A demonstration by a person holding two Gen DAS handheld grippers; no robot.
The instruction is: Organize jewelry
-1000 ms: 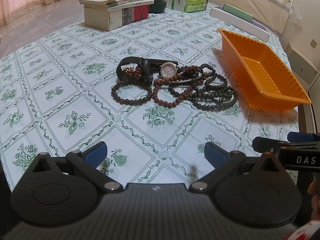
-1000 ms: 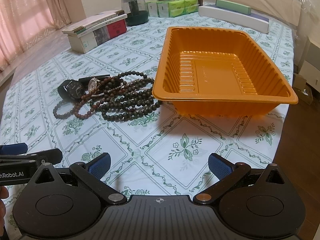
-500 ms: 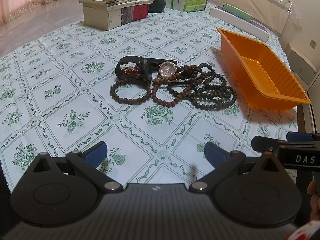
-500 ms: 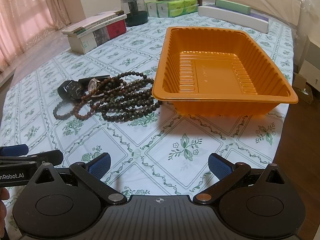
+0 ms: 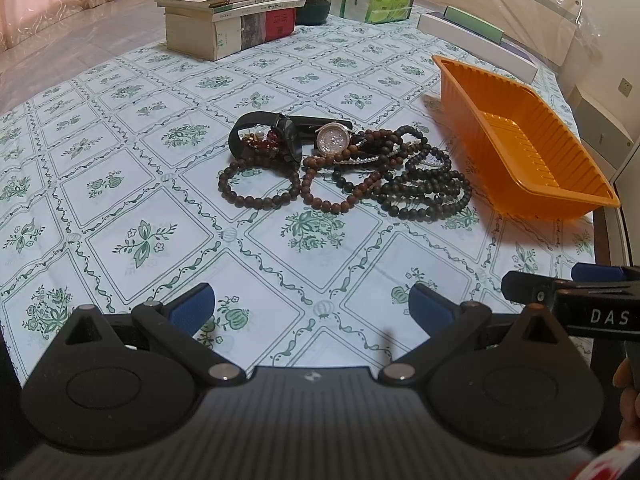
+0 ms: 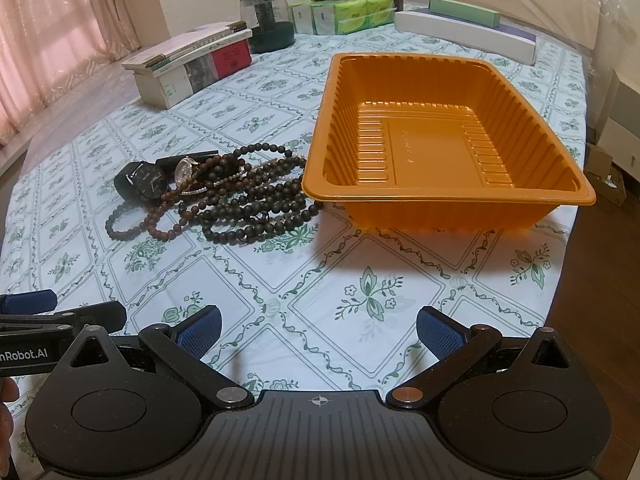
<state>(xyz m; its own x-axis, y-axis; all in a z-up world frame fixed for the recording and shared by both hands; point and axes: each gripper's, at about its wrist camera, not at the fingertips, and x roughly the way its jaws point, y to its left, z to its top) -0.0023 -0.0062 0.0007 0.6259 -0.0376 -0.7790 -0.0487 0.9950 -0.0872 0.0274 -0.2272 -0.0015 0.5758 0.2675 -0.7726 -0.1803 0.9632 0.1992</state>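
Note:
A heap of jewelry lies mid-table: a dark brown bead bracelet (image 5: 256, 186), reddish-brown beads (image 5: 340, 196), long black bead strands (image 5: 424, 196) (image 6: 256, 208), a black watch (image 5: 264, 138) (image 6: 144, 184) and a sparkly rose-gold watch (image 5: 334, 144) (image 6: 185, 170). An empty orange tray (image 5: 532, 152) (image 6: 440, 200) stands just right of the heap. My left gripper (image 5: 310, 306) is open, well short of the jewelry, nothing between its fingers. My right gripper (image 6: 318, 330) is open too, in front of the tray. Each gripper's side shows at the edge of the other's view.
A stack of books (image 5: 232, 16) (image 6: 192, 64) sits at the far left, with a dark glass jar (image 6: 268, 20), green tissue packs (image 6: 344, 12) and long flat boxes (image 6: 464, 32) along the back. The table's right edge (image 6: 568, 264) drops to a wooden floor.
The left gripper has drawn back slightly, so the jewelry looks a little farther off. The right view is almost the same. Both grippers stay open.

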